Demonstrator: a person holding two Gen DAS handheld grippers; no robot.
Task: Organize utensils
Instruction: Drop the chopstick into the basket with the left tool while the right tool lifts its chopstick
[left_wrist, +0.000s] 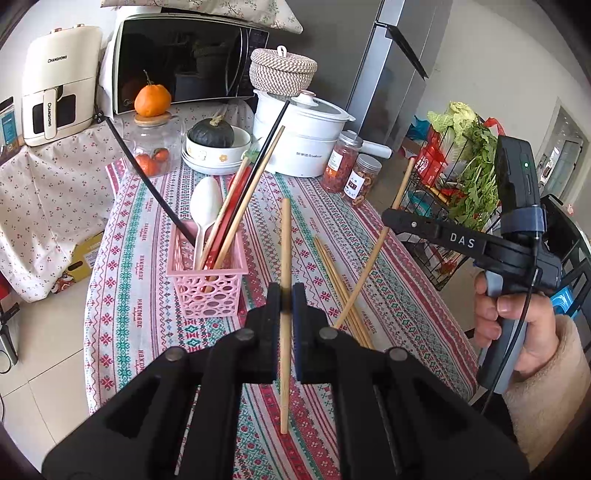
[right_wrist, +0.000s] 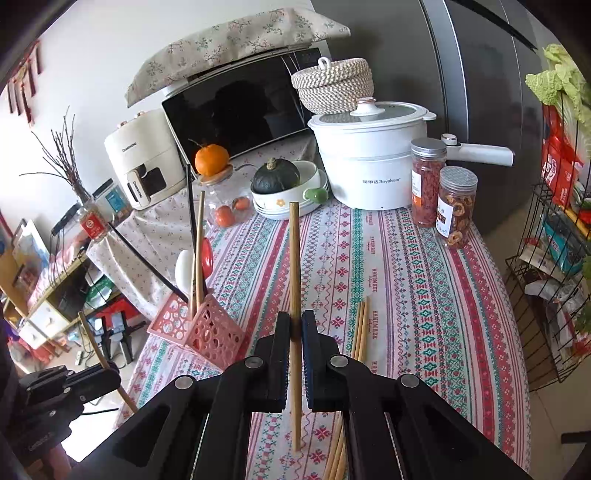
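left wrist view: left gripper (left_wrist: 286, 295) clamped on a pale bamboo chopstick (left_wrist: 285, 258), held near upright, its lower end hanging above the patterned red-and-green woven tablecloth (left_wrist: 155, 295). this view alone shows the person's right hand (left_wrist: 517, 332) in a fuzzy cream sleeve (left_wrist: 554, 387), wrapped round the grip of the right gripper (left_wrist: 388, 218), which comes in from the right edge, raised above the table and pointing left. its jaws are clenched on a second bamboo chopstick (left_wrist: 373, 258) that slants down-left across the loose bamboo chopsticks (left_wrist: 343, 291) lying flat on the cloth.

right wrist view: right gripper (right_wrist: 295, 328) seen from behind, jaws pinching its chopstick (right_wrist: 294, 258) close to mid-length, stick almost vertical in frame. this view alone shows the left gripper (right_wrist: 107, 373) side-on at lower left, its stick (right_wrist: 92, 343) tilted, off the table edge (hand behind it too dark to read). loose chopsticks (right_wrist: 360, 328) lie just right of the right gripper.

both views: pink perforated plastic basket (left_wrist: 207, 284) (right_wrist: 207, 328) stands on the cloth, holding a white plastic spoon (left_wrist: 205, 210), red, black and bamboo chopsticks (left_wrist: 240, 210). the basket sits left of both held sticks, apart from them.
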